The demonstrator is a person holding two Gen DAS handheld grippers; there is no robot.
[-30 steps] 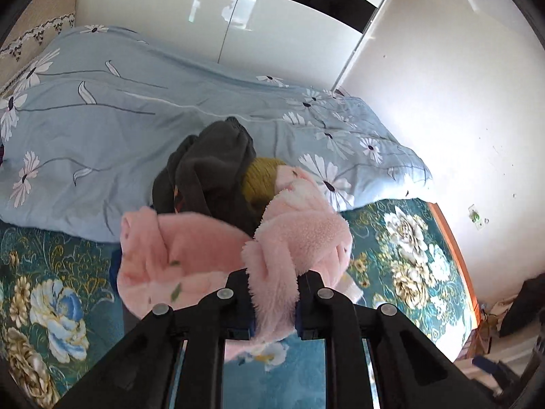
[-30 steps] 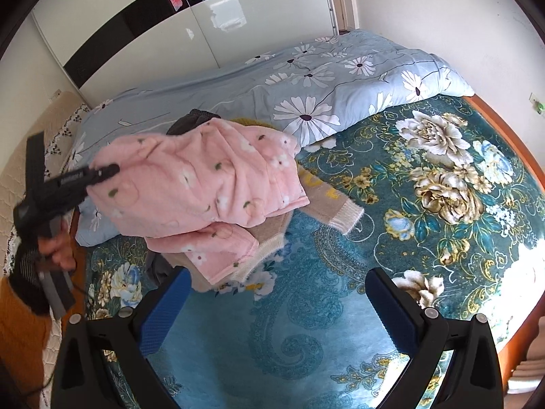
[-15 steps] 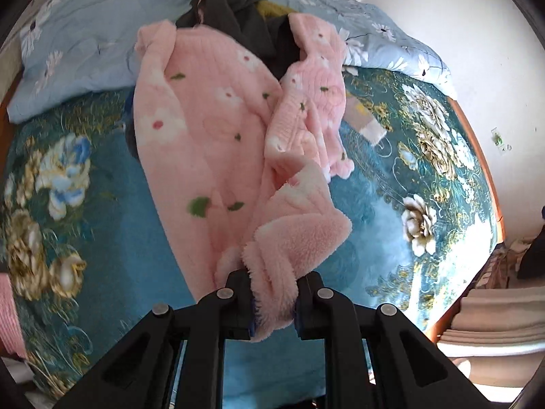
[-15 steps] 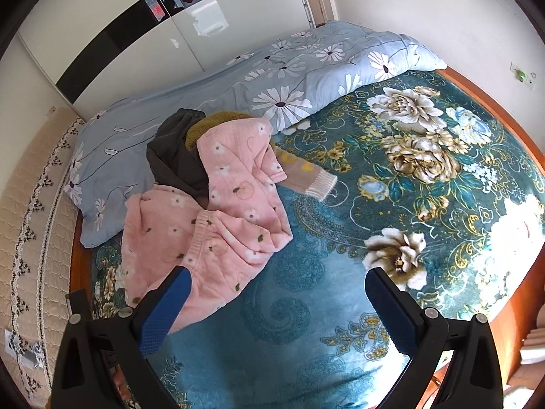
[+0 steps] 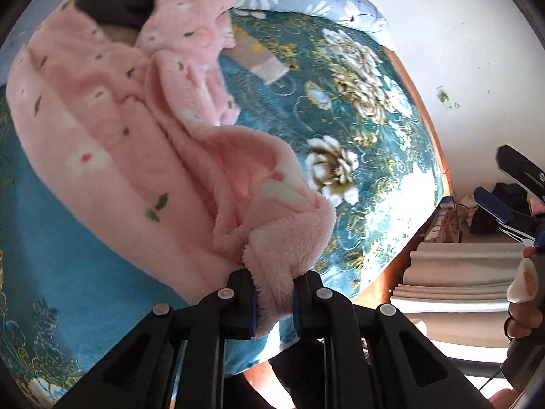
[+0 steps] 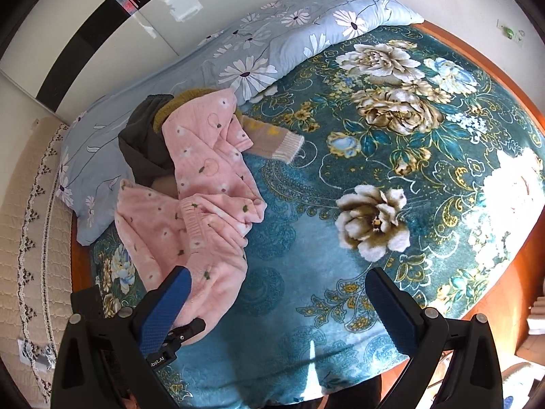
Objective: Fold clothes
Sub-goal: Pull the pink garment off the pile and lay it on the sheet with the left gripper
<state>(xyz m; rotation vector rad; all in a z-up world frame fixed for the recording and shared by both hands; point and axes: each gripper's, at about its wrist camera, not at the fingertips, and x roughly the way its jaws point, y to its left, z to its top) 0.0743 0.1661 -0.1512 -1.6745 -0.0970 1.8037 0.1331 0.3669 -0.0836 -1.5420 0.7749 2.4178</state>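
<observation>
Left claw clamped the pink fleece garment (spread on bed); right claw gaped empty.

The left wrist camera looked forward along the left gripper from very near, low over the front edge of the bed, facing toward the wall. The pink garment filled much of this view. The right wrist camera looked down from higher and farther, over the right gripper, and took in almost the whole bed. Both views shared the pink garment and the flowered cover.
</observation>
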